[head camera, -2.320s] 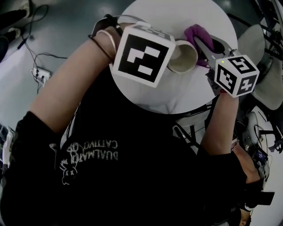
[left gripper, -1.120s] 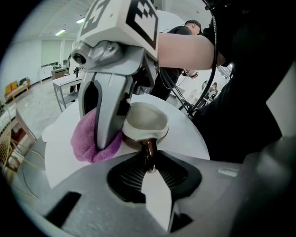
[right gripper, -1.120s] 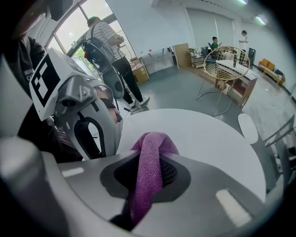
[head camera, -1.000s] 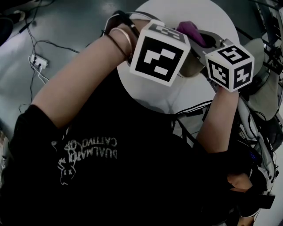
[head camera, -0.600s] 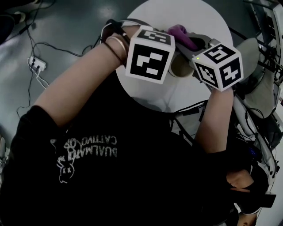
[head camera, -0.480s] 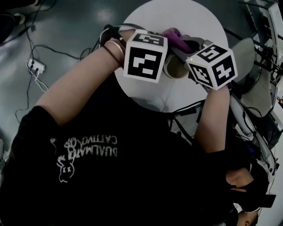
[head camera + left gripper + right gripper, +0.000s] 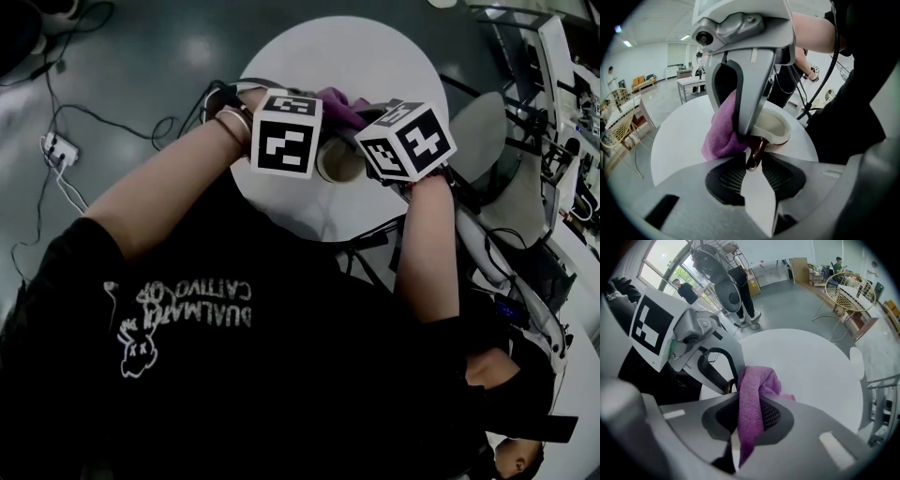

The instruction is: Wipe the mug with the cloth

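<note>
1 left gripper [image 7: 751,166]: jaws just opening, tips pinching mug [image 7: 771,129] handle. 1 right gripper [image 7: 750,399]: clamped on purple cloth [image 7: 757,380], against mug. Round white table [image 7: 679,136].

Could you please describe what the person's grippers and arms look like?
The left gripper and right gripper are grey with black ribbed pads. Each carries a white cube with black square markers. The person wears a black short-sleeved T-shirt with pale print and bangles on the left wrist.
</note>
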`<action>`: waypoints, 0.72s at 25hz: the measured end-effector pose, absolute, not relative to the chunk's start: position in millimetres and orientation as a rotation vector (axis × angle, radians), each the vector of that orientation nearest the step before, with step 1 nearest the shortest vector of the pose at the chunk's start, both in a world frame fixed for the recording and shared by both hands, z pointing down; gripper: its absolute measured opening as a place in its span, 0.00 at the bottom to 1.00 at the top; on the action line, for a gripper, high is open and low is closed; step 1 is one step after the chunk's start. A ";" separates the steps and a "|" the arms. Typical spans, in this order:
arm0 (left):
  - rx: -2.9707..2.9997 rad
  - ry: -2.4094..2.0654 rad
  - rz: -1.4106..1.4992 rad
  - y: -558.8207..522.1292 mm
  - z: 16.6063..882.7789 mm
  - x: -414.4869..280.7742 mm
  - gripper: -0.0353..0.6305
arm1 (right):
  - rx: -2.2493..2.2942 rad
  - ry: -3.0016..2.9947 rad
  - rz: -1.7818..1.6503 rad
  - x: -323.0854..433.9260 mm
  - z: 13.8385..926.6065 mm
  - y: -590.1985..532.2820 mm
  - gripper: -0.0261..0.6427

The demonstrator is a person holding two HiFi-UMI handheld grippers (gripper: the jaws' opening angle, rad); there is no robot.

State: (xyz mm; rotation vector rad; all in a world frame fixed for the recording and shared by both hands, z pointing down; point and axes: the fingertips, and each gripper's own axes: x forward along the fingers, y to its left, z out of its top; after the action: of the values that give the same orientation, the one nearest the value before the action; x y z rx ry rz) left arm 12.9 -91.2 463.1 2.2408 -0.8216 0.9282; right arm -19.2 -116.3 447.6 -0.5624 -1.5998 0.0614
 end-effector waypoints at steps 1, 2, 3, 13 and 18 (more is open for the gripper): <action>2.229 -0.840 0.931 -93.3 463.9 12.4 0.21 | -0.559 -1.587 0.067 -17.1 449.8 -117.7 0.11; 2.216 -0.859 0.932 -95.4 465.0 11.7 0.21 | -0.553 -1.575 0.084 -14.7 452.2 -119.0 0.11; 2.203 -0.878 0.930 -97.0 466.3 10.8 0.21 | -0.543 -1.561 0.107 -12.1 454.7 -119.8 0.11; 2.180 -0.920 0.901 -97.4 470.6 3.4 0.16 | -0.575 -1.484 0.109 -1.9 481.7 -117.2 0.12; 2.180 -0.909 0.922 -95.1 473.7 3.9 0.16 | -0.618 -1.504 0.073 5.7 486.2 -121.8 0.12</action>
State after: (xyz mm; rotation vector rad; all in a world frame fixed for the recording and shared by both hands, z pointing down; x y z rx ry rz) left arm 3.9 -95.1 473.7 2.1799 -0.9087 0.9217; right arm 5.7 -121.8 486.2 -0.6182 -1.5040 0.0732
